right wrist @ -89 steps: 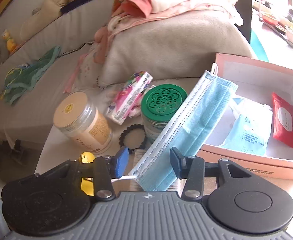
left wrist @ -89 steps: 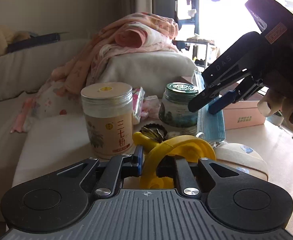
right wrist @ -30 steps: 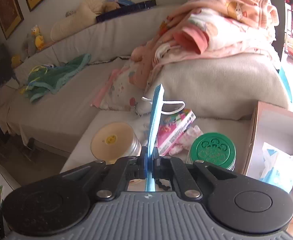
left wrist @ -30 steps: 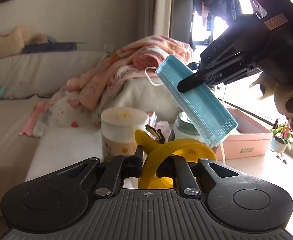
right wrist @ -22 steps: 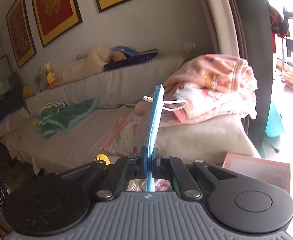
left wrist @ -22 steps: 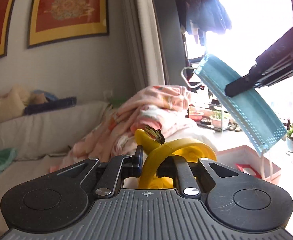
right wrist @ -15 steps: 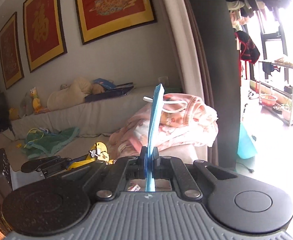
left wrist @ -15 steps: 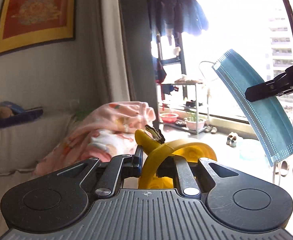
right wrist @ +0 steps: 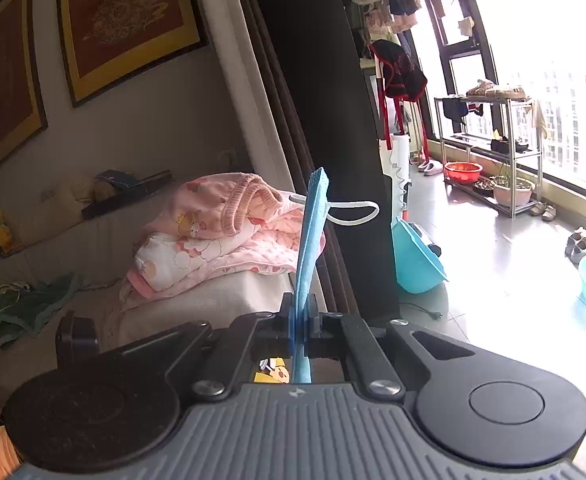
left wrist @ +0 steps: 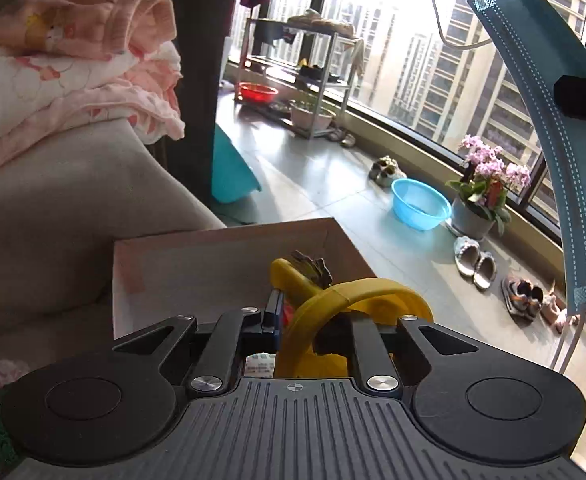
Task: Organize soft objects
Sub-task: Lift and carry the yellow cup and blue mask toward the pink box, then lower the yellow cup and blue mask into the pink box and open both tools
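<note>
Left wrist view: left gripper (left wrist: pixel 313 320), fingers narrow and clamped on a yellow plastic toy (left wrist: pixel 333 308) with a dark clip-like piece at its top. Held above an open pink cardboard box (left wrist: pixel 221 256), whose near inner wall shows bare. Blue face mask (left wrist: pixel 549 128) hangs at upper right, pinched midway by the dark tip of the right gripper (left wrist: pixel 581 98); one white ear loop at its top, another trailing from its lower end. Pink blanket pile (left wrist: pixel 73 64) on a grey sofa arm (left wrist: pixel 73 208) at left. On the balcony floor beyond: blue basin (left wrist: pixel 421 204), potted orchid (left wrist: pixel 489 184), slippers (left wrist: pixel 473 264), metal rack (left wrist: pixel 305 60), red basin (left wrist: pixel 257 92).

Right wrist view: right gripper (right wrist: pixel 301 322), fingers pressed fully together on the face mask (right wrist: pixel 311 240), seen edge-on and standing upright from the grip, white loop to its right. Pink blanket pile (right wrist: pixel 221 236) behind it. Framed pictures (right wrist: pixel 125 20) on the wall, green cloth (right wrist: pixel 29 308) on the sofa seat, teal basin (right wrist: pixel 413 260) leaning by the dark curtain (right wrist: pixel 321 120).
</note>
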{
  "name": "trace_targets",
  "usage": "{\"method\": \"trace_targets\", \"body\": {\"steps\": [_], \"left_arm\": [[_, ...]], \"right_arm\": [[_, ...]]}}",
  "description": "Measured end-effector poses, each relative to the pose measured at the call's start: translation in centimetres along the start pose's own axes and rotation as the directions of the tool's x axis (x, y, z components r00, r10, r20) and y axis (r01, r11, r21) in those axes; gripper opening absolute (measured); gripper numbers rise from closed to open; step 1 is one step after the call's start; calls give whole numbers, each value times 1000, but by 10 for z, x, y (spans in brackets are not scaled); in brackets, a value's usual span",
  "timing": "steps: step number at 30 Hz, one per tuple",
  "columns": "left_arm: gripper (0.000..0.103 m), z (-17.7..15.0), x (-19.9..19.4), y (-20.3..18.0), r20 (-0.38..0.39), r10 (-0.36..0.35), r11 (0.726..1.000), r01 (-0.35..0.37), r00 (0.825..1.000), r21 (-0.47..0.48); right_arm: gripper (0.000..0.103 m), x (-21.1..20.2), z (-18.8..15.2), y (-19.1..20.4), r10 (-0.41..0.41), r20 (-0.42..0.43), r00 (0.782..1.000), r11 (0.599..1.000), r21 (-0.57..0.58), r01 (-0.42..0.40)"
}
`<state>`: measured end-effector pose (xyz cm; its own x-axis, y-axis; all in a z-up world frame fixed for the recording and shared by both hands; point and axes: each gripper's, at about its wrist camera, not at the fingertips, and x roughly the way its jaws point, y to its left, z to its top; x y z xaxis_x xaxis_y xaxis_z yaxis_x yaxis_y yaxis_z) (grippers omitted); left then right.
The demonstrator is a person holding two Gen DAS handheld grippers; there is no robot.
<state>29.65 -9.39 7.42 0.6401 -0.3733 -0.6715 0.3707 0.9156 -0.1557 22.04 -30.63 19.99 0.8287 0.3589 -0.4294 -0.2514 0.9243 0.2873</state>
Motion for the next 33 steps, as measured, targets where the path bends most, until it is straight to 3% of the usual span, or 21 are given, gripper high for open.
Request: {"method": "trace_targets", "body": {"steps": [1, 5, 7, 10, 13, 18, 22, 24, 28, 31, 33], "left_arm": [[16, -5, 8, 4, -24, 10, 1000, -10, 1000, -8], [21, -22, 5, 17, -18, -63, 997, 62, 998, -35], [26, -27, -7, 16, 10, -38, 999, 38, 999, 15], [23, -25, -32, 18, 75, -24, 999, 21, 997, 50], [24, -16, -56, 30, 104, -83, 996, 81, 991, 22], [24, -21, -88, 45, 142, -80, 997, 79, 987, 10], [24, -21, -83, 51, 73, -148, 986, 153, 986, -70], [24, -22, -90, 51, 102, -142, 986, 149, 985, -67], [24, -39, -116, 61, 141, -108, 991, 118, 984, -64], [24, -59, -130, 71, 137, -110, 988, 124, 984, -95], [24, -71, -134, 74, 134, -120, 983, 136, 984, -119]], "right_arm": [[4, 9, -2, -1, 6, -13, 1000, 1000, 7, -5], [4, 44, -15, -4, 46, -50, 998, 998, 43, -43], [4, 60, -20, -3, 70, -64, 996, 996, 60, -66], [4, 79, -25, 1, 96, -87, 992, 992, 90, -88], [4, 84, -26, 13, 111, -87, 990, 990, 101, -102], [4, 71, -10, 38, 112, -33, 993, 991, 75, -109], [4, 73, 0, 59, 106, -9, 994, 991, 84, -105], [4, 78, 2, 66, 103, -16, 995, 991, 86, -102], [4, 81, -4, 76, 56, -54, 997, 998, 16, -55], [4, 82, -16, 70, -36, -71, 997, 997, -75, 31], [4, 95, -30, 57, -82, -113, 990, 995, -73, 74]]}}
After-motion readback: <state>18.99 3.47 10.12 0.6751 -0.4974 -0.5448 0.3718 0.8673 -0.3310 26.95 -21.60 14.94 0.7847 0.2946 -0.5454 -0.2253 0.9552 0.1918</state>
